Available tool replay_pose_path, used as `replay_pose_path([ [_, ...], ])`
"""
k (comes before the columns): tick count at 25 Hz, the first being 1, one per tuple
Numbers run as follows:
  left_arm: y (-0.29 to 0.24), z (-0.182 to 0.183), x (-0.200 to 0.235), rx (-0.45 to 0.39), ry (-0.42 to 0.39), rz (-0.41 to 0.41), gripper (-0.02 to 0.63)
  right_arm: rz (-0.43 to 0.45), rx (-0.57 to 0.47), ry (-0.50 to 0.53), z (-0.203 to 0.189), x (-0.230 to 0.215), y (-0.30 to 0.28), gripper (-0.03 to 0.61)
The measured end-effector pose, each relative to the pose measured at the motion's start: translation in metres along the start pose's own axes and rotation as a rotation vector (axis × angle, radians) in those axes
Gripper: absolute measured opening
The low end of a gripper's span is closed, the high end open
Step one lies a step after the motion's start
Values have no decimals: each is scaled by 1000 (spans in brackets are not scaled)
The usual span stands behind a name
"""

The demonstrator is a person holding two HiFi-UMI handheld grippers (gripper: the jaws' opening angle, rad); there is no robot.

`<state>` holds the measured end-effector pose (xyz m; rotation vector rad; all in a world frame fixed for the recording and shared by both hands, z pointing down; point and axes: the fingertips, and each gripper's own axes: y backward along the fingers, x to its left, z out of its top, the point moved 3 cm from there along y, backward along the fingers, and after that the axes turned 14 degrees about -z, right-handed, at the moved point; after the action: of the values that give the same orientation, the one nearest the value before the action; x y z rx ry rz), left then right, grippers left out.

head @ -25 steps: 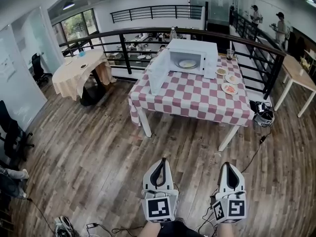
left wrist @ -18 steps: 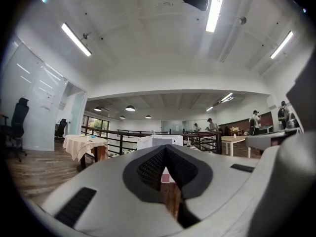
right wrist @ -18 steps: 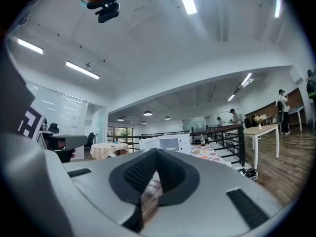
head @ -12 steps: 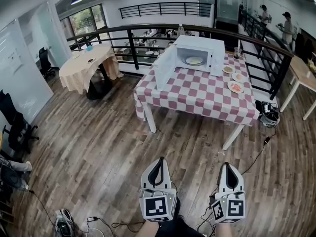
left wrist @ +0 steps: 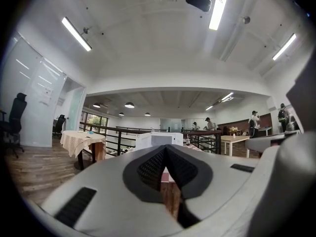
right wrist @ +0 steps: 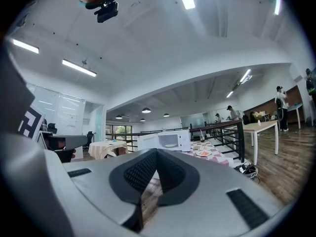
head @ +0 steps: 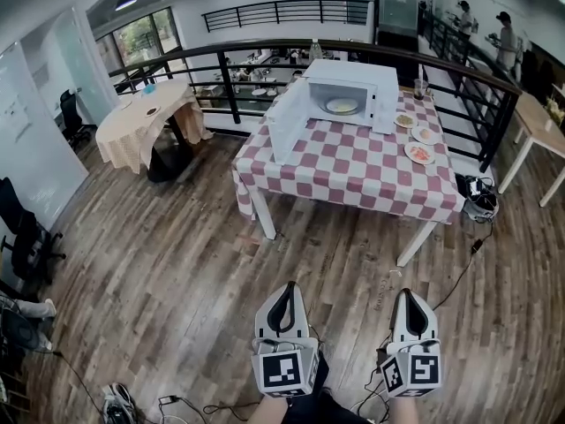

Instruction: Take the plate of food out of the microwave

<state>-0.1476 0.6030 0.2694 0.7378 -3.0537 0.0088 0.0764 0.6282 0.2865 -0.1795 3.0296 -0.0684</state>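
Note:
A white microwave stands at the far side of a table with a red-and-white checked cloth, its door swung open to the left. Inside lies a pale plate of food. The microwave also shows in the right gripper view, and small in the left gripper view. Both grippers hang low over the wooden floor, far from the table. My left gripper is shut and holds nothing. My right gripper is shut and holds nothing.
Three small plates and a cup sit on the table's right side. A black railing runs behind it. A round draped table stands at left, a wooden table at right. Cables and a bag lie on the floor. Two people stand far right.
The view has shifted a little between frames, so the table and microwave sit slightly differently in the picture. Both grippers stay shut and low in the same place in view.

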Motion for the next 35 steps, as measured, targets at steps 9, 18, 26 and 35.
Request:
replay_pose_path([
  [9,-59,-5,34,-10,33,-26,26,-5,4,33,1,16,-55,6],
  [18,-117,-4,66,-19,41,-67,26,-32,19,69,1,28,-114,6],
  [26,-160,-5,96,41,40,-113,26,-78,1,50,2,38,-163,6],
  [35,-188,-20,125,21,52,-108,26,-83,20,83,-6,56,-195,6],
])
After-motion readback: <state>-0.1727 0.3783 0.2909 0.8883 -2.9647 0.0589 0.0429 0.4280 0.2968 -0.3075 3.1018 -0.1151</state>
